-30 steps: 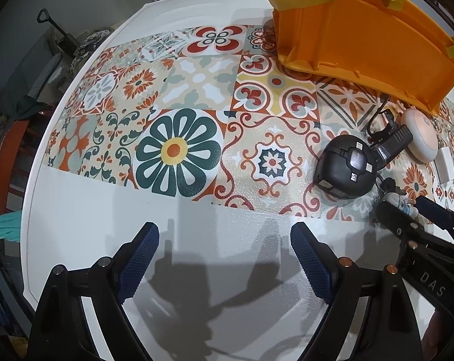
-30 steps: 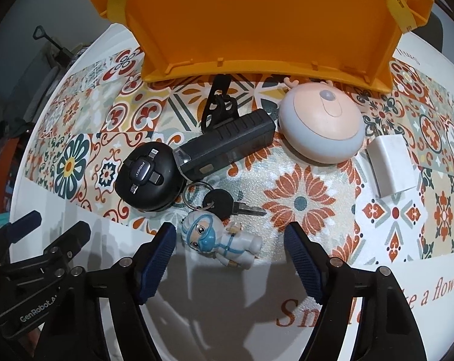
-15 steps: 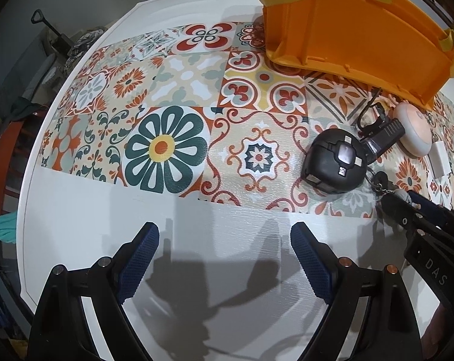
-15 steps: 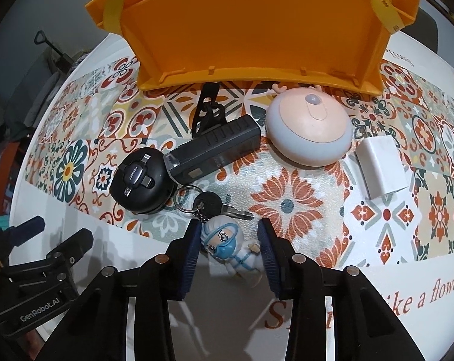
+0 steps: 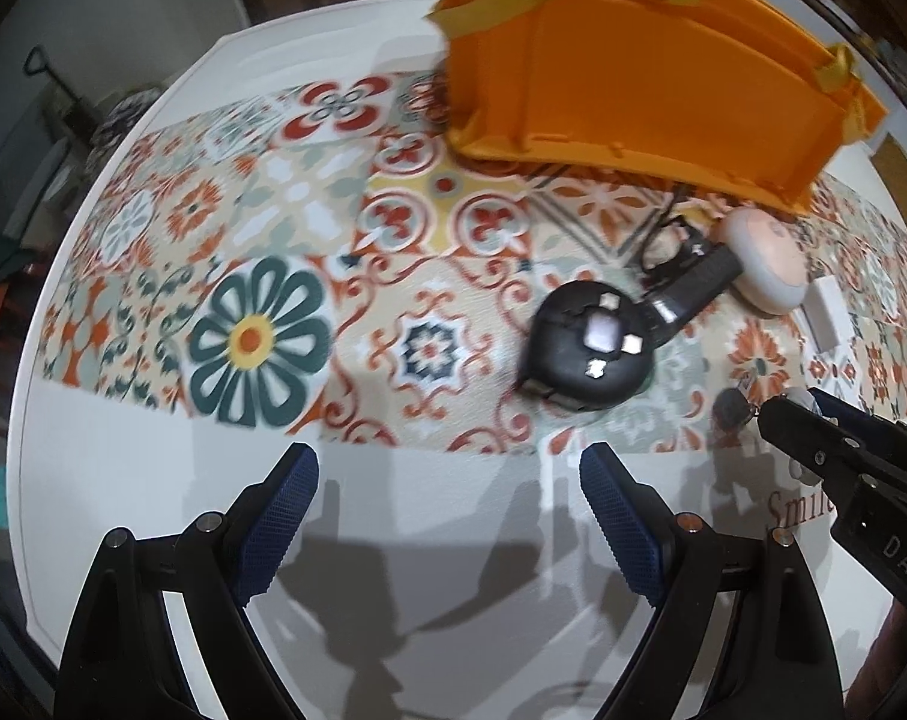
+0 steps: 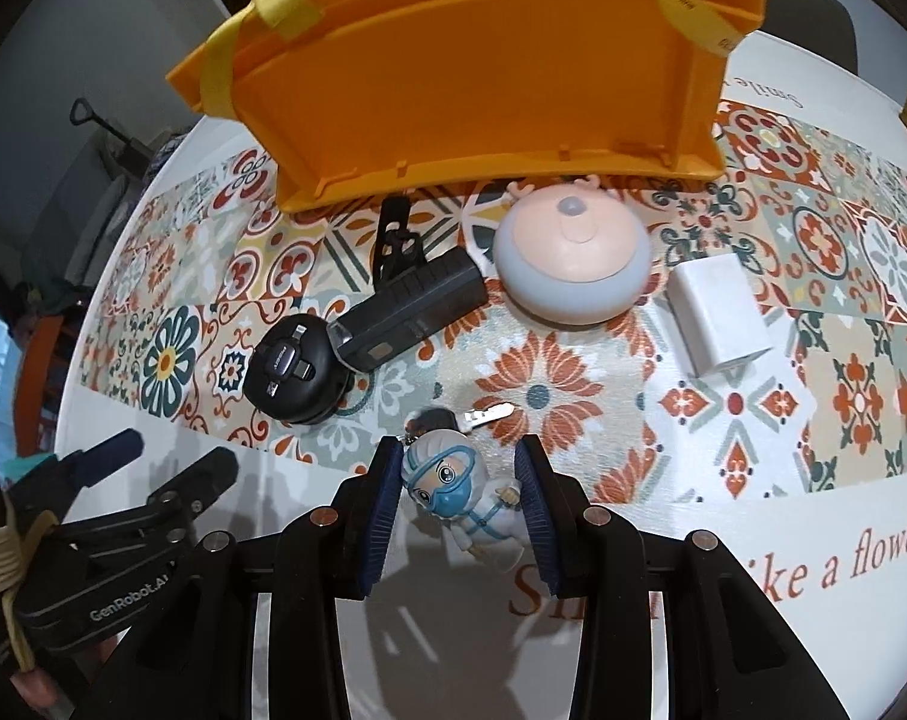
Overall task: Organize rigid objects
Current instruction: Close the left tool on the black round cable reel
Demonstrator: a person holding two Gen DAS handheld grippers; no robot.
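My right gripper (image 6: 459, 480) is shut on a small doll keychain (image 6: 459, 492) in a white suit and blue mask, lifted a little off the table; its key (image 6: 486, 415) hangs ahead. On the patterned mat lie a round black gadget (image 6: 294, 369), a black flashlight (image 6: 414, 306), a round pink-and-grey lamp (image 6: 570, 258) and a white charger block (image 6: 717, 315). An orange bin (image 6: 465, 84) stands behind them. My left gripper (image 5: 447, 510) is open and empty over the white table, near the black gadget (image 5: 591, 351).
The orange bin (image 5: 639, 84) has yellow straps over its rim. The table edge curves at the left (image 5: 33, 360). The right gripper body (image 5: 855, 474) shows at the right of the left wrist view. A dark floor and clutter lie beyond the table.
My right gripper has lifted the doll keychain off the table and risen. The left gripper has shifted right, closer to the black gadget.
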